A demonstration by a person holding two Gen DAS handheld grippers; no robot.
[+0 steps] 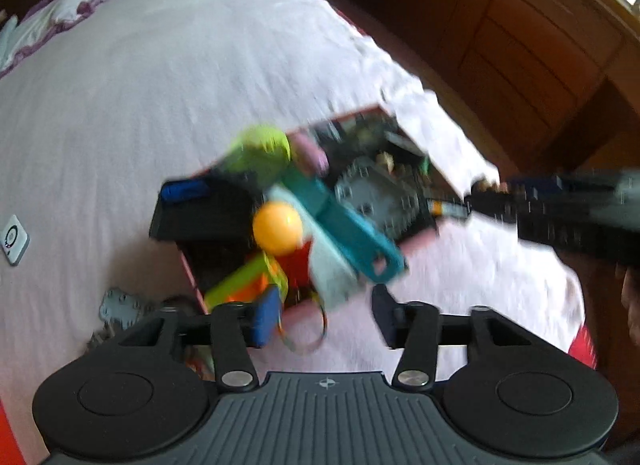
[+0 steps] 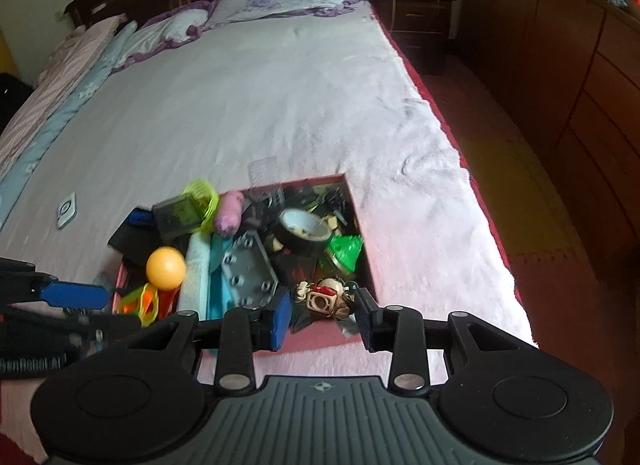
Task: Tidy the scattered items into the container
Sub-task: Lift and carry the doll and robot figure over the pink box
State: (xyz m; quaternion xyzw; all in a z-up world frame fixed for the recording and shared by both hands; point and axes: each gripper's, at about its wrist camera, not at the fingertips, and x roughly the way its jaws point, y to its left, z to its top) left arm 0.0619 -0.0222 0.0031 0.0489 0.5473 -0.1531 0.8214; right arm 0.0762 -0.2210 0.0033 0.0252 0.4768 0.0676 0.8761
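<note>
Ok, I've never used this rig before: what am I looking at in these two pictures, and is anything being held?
There is no robot here. A person carries a two-finger gripper in each hand, and a camera on each looks along its fingers. One picture is from the left gripper, the other from the right gripper. Both look down at a bed with a pink box crammed with toys, among them an orange ball, a tape roll and a grey plate. A small white square thing lies loose on the sheet. The left gripper is open and empty. The right one seems to pinch a small toy figure at the box's near edge.
</note>
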